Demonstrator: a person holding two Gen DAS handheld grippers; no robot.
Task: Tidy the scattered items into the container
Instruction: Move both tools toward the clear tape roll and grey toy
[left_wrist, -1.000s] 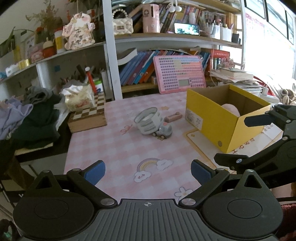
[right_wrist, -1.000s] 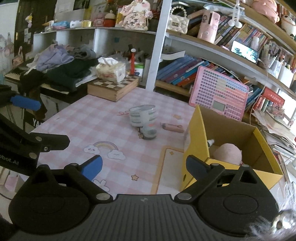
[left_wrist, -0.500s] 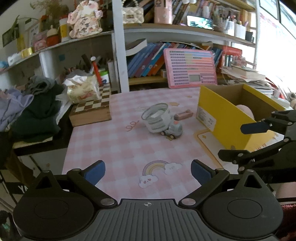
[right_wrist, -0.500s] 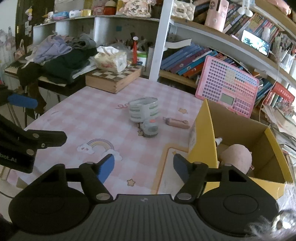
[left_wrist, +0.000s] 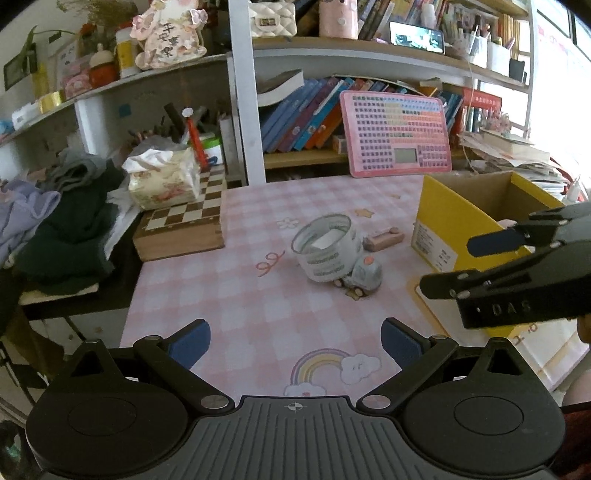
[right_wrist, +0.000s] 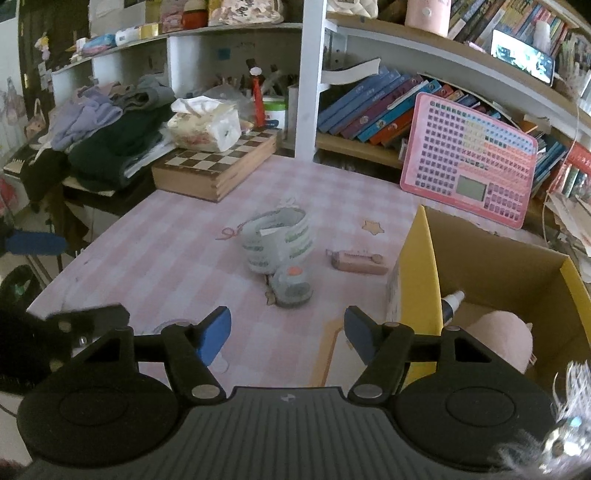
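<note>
A pink checked table mat (right_wrist: 177, 258) printed with a rainbow (left_wrist: 319, 363) covers the work surface, set in front of crowded bookshelves. The right gripper (right_wrist: 288, 334) hangs over the mat's near edge with its jaws partly apart and nothing between them; they have just been closing in from a wider spread. The left gripper (left_wrist: 295, 341) is spread wide, also empty. Just ahead lie three loose items, close together: a small grey toy car (right_wrist: 291, 286) touching a tipped striped cup (right_wrist: 279, 243), and a pink wooden piece (right_wrist: 358, 261) beside them. The yellow cardboard box (right_wrist: 424, 266) to the right already holds a pink plush (right_wrist: 498, 339) and a small bottle (right_wrist: 451, 300), so the tidying looks partly done, with these three left. Farther off sit a chessboard box (right_wrist: 218, 166), a tissue pack (right_wrist: 205, 127), heaped clothes (right_wrist: 110, 136) and a pink keypad board (right_wrist: 469, 158).
</note>
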